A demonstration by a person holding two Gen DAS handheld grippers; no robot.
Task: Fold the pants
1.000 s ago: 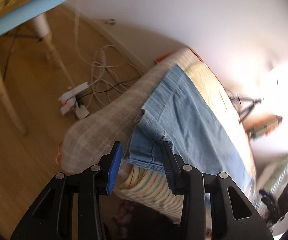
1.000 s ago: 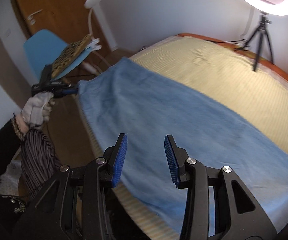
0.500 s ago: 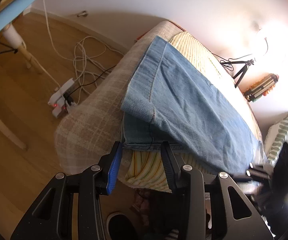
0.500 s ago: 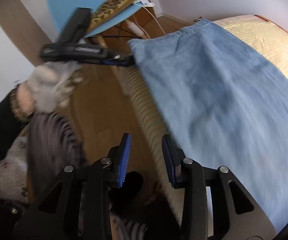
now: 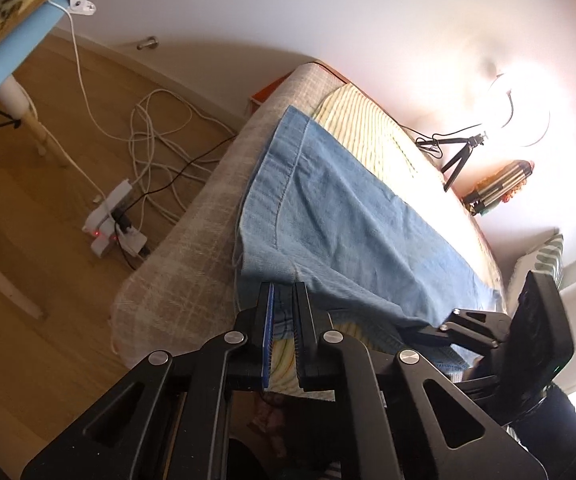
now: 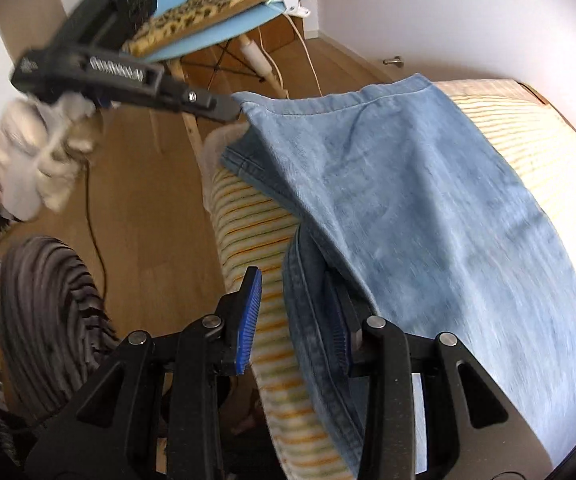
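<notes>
Your left gripper [image 5: 281, 304] has just closed on a corner of the light blue denim pants [image 5: 340, 216], which lie flat along the bed [image 5: 175, 280] ahead of its fingers. Your right gripper [image 6: 294, 312] stands part open, the pants' darker, stitched edge hanging between its fingers [image 6: 247, 312] and resting against the far one.

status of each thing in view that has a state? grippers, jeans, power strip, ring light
left gripper: just closed, shut on the jeans' near corner
right gripper: open, jeans edge between its jaws, not pinched
jeans: spread flat on the bed, near edge hanging over the side
power strip: on, red lights lit, plugs in
ring light: on
</notes>
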